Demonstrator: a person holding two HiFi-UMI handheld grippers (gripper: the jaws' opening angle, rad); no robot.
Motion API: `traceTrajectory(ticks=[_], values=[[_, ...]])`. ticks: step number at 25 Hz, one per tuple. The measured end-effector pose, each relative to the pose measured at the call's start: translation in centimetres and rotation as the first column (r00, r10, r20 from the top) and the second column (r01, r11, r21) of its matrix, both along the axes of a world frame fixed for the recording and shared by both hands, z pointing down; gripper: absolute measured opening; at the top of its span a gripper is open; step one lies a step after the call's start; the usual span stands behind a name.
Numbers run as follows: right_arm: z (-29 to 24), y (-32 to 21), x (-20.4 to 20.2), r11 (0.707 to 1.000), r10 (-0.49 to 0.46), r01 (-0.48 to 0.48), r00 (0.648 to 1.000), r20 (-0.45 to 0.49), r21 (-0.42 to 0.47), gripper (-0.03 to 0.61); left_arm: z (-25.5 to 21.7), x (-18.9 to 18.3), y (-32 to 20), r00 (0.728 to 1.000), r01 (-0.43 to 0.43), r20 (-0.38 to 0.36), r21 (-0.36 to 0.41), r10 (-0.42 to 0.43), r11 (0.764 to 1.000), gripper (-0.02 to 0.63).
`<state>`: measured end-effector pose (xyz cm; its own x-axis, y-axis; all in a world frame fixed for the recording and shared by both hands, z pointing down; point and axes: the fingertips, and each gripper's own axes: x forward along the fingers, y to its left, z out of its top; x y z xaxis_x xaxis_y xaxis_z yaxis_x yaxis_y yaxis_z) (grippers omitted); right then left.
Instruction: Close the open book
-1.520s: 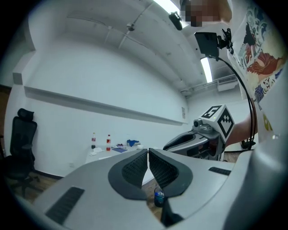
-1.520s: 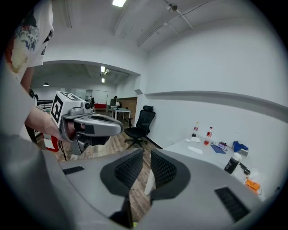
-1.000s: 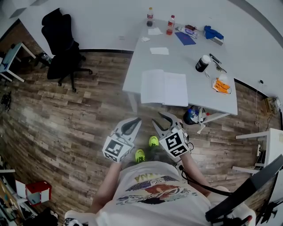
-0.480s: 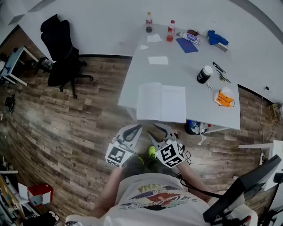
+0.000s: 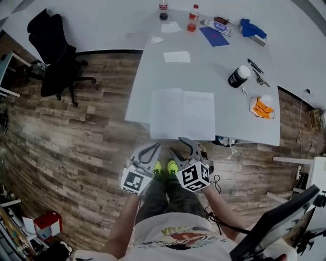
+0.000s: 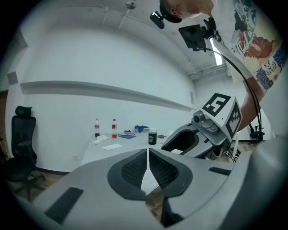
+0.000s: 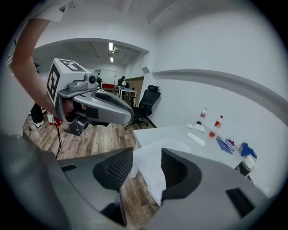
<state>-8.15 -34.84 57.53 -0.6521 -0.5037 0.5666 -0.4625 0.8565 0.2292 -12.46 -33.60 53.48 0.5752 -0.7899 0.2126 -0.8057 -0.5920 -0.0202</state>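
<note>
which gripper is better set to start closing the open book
Probably the right gripper: its jaws are opening, empty, and aimed at the open book. The left gripper is shut, off the book's left corner.

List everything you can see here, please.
table: one, pale grey, centre of room
open book: one, white pages, table's near edge
bottles: two, one dark drink, one red, table's far end
paper sheets: two, white, table's far half
jar: one, black with white lid, table's right side
office chair: one, black, wood floor at left
red box: one, floor, lower left
left gripper: one, grey, jaws together, empty, short of the book
right gripper: one, grey, jaws opening, nothing between them
</note>
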Motion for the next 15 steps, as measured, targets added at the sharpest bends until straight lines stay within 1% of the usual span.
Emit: traceTrajectory(ticks=[4,8,10,12,15], values=[[4.0,-1.2,-0.4,1.000,-0.006,0.005,0.999,-0.052,-0.021,0.175,3.5,-1.0,-1.6,1.000,0.015,-0.014,-0.020,-0.015,1.000,0.014],[8.3,-1.7,-1.0,0.999,-0.041,0.040,0.989,-0.144,-0.006,0.176,6.8,-1.7,-2.5,1.000,0.015,-0.011,-0.026,-0.016,1.000,0.014],[10.0,-2.0,-1.4,0.999,-0.052,0.052,0.983,-0.173,-0.006,0.176,8.2,-2.0,-2.8,1.000,0.014,-0.012,-0.029,-0.014,0.999,0.014],[11.0,-2.3,-1.9,0.999,-0.051,0.049,0.986,-0.161,-0.018,0.176,9.4,-2.1,-3.1,1.000,0.009,-0.004,-0.026,-0.009,1.000,0.014],[11.5,-2.7,-2.7,0.998,-0.033,0.028,0.995,-0.093,-0.050,0.175,10.9,-1.9,-3.3,0.999,-0.021,0.026,-0.001,0.021,1.000,0.014]])
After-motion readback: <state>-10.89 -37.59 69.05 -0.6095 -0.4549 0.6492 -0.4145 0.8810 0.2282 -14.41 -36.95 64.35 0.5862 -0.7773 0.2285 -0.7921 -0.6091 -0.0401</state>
